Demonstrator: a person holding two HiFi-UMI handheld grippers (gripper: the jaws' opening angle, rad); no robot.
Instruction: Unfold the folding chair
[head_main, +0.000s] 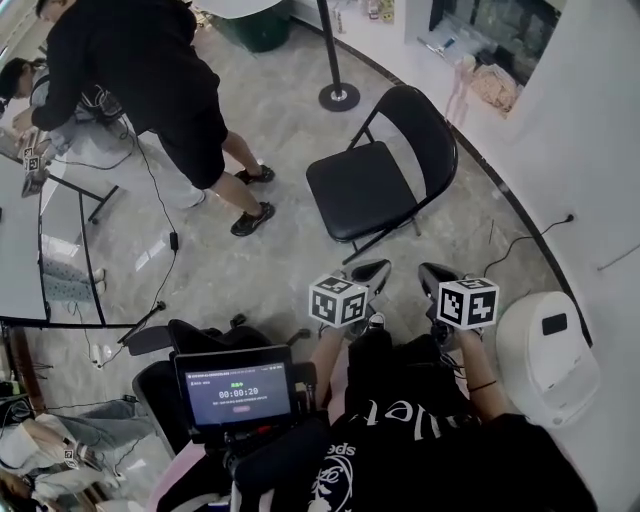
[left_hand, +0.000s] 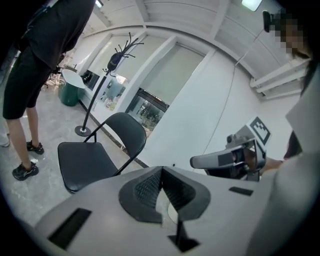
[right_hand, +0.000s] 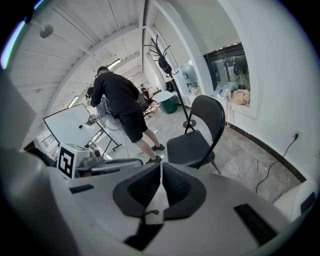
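The black folding chair (head_main: 370, 185) stands open on the floor, its seat flat and its backrest toward the white wall; it also shows as the chair (left_hand: 87, 160) and the chair (right_hand: 192, 145) in the two gripper views. My left gripper (head_main: 372, 272) and right gripper (head_main: 435, 275) hover side by side short of the chair, close to my body, touching nothing. Both are shut and empty: the left gripper's (left_hand: 161, 172) jaws meet, and so do the right gripper's (right_hand: 161, 170). Each sees the other beside it, the right gripper (left_hand: 196, 161) and the left gripper (right_hand: 139, 161).
A person in black (head_main: 150, 80) bends over a table (head_main: 20, 240) at the left. A coat stand's base (head_main: 339, 96) sits beyond the chair. A white bin (head_main: 548, 350) stands at my right, a screen (head_main: 236, 388) on a dark office chair at my left. Cables lie on the floor.
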